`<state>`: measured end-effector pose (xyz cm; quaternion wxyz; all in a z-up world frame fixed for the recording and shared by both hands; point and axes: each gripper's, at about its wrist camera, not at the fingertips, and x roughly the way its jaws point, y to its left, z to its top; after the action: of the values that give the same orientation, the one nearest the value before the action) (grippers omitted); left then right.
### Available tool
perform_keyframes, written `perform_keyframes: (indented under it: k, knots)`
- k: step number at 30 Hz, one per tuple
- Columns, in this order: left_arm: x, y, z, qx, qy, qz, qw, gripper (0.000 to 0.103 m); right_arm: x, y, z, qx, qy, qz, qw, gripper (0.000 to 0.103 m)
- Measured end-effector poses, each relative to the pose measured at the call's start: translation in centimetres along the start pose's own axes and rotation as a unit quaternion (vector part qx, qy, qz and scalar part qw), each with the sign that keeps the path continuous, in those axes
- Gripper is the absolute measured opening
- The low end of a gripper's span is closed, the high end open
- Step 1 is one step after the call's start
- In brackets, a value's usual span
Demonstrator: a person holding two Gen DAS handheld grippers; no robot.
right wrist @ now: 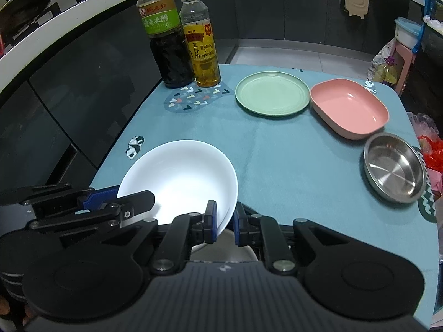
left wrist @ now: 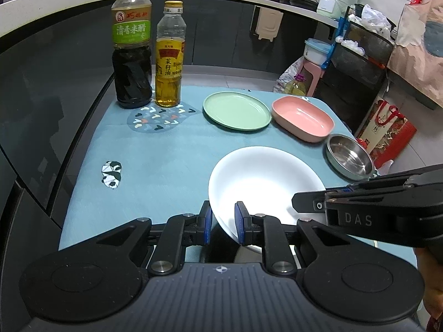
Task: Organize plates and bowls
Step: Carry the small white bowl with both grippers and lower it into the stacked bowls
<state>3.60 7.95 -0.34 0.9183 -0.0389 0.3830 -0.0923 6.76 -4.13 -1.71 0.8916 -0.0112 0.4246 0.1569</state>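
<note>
Gripping the near rim of the white bowl (left wrist: pixel 263 182) from both sides, the left gripper (left wrist: pixel 223 222) and right gripper (right wrist: pixel 224 222) each have their jaws pinched narrow on its thin, glossy edge, the bowl tilted over the front of the teal tablecloth (right wrist: pixel 290 160) — a two-handed carry, by my reading. The next move calls for level, matched travel toward the dishes beyond: the round stainless bowl (right wrist: pixel 394 167) at the right edge, the matte pink rounded-rectangular dish (right wrist: pixel 349 108), and the flat, ridged green plate (right wrist: pixel 272 93) — probably a stacking spot.
</note>
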Motion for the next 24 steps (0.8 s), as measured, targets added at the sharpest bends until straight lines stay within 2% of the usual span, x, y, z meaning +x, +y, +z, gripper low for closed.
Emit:
perform_keyframes:
  k: [13, 24]
  knots:
    - [-0.4, -0.9, -3.0, -0.004, 0.015, -0.001, 0.9999, 0.016, -0.6, -0.7, -3.3, 0.001, 0.014, 0.005, 1.000, 0.001]
    - [-0.1, -1.6, -3.8, 0.003, 0.024, 0.002, 0.9997, 0.016, -0.3, -1.4, -4.5, 0.008, 0.024, 0.008, 1.000, 0.001]
